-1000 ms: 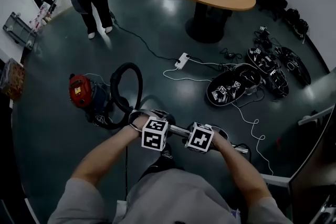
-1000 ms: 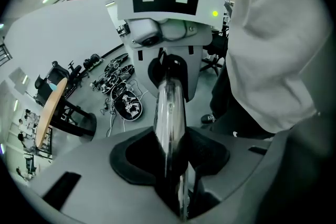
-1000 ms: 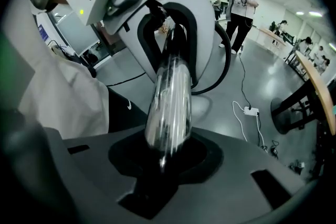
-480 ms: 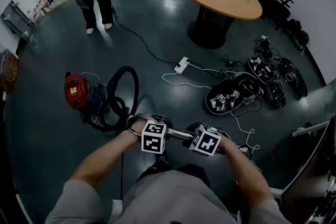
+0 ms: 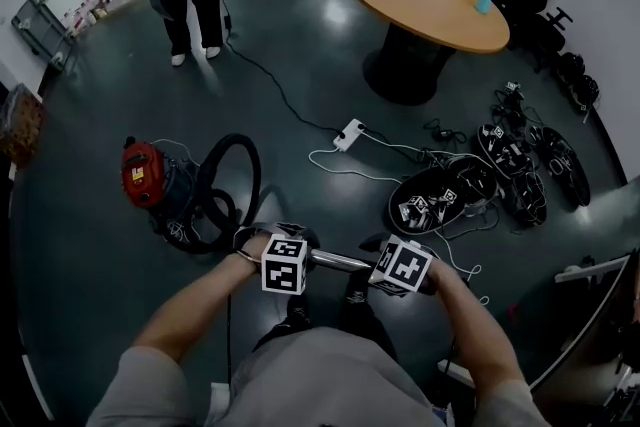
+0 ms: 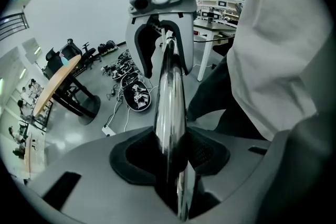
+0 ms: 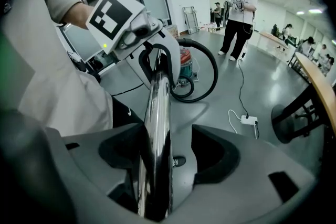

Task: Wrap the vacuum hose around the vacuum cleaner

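Chrome tube [image 6: 169, 97], seemingly the rigid wand at the end of the vacuum hose, runs between both sets of jaws. The left gripper [image 6: 170, 157] has its jaws narrowed onto the tube, with both dark pads pressed against the metal, so this hand carries the wand. The right gripper [image 7: 173, 159] has just been opening its jaws, and they stand wide. The tube lies between them, close to one pad while the other stands clear, so nothing is clamped there. I judge that the right hand is letting go to take a fresh hold further along, while the left keeps the wand from dropping.

Both grippers sit near each other on the tube in front of the person's waist. They point steeply down, with the tube roughly level across them.

Further out, the hose [image 5: 236, 138] stands as a black upright loop just beside the vacuum cleaner [image 5: 148, 175]. The cleaner's red body rests on the dark floor [image 5: 300, 45], ahead and to the person's left. More hose seems to gather low against the cleaner, but I cannot tell whether any of it goes round the body. With the wand in hand and apart from the cleaner, the wrap looks unfinished.

A white power strip [image 5: 348, 133] lies beyond, well apart.
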Demonstrator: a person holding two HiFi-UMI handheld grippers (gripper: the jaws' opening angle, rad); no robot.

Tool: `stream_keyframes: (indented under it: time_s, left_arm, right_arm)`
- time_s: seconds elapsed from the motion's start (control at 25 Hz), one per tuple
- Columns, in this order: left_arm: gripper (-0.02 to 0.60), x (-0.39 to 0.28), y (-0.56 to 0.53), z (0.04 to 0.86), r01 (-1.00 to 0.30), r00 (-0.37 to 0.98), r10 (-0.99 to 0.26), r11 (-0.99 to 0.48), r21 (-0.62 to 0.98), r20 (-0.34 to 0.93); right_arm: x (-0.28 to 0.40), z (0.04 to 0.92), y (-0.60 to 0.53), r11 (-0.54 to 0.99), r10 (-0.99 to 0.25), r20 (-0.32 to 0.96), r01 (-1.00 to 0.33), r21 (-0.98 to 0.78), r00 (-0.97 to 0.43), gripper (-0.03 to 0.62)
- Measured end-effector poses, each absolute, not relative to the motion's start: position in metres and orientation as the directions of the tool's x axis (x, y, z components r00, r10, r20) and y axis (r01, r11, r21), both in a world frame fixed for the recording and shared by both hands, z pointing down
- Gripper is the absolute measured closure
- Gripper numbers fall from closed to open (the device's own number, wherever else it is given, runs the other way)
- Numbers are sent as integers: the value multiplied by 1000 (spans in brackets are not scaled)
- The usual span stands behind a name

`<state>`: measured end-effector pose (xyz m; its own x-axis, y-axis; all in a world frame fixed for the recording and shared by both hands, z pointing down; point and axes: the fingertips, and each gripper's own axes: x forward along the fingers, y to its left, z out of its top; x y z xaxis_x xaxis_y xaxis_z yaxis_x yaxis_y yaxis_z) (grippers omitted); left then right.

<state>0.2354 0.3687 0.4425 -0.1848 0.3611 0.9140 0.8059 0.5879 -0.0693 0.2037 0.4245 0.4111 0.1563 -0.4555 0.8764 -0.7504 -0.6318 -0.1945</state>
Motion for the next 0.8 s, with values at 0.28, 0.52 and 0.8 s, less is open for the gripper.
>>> stream_keyframes:
  time_s: [0.28, 0.52, 0.8]
  left_arm:
    - [417, 249, 415, 450, 879, -142, 344, 474, -42, 928]
    - [417, 269, 439, 452, 946, -87, 358, 322, -35, 930]
    - [417, 287, 443, 460, 991, 5, 349, 126, -53, 937]
  right_arm:
    - [223, 386, 511, -583, -485, 849, -801, -136, 209, 326]
    - [247, 361, 587, -591, -529, 793, -802, -89, 302, 327]
    - [279, 328, 603, -612, -634, 637, -788, -66, 439, 373]
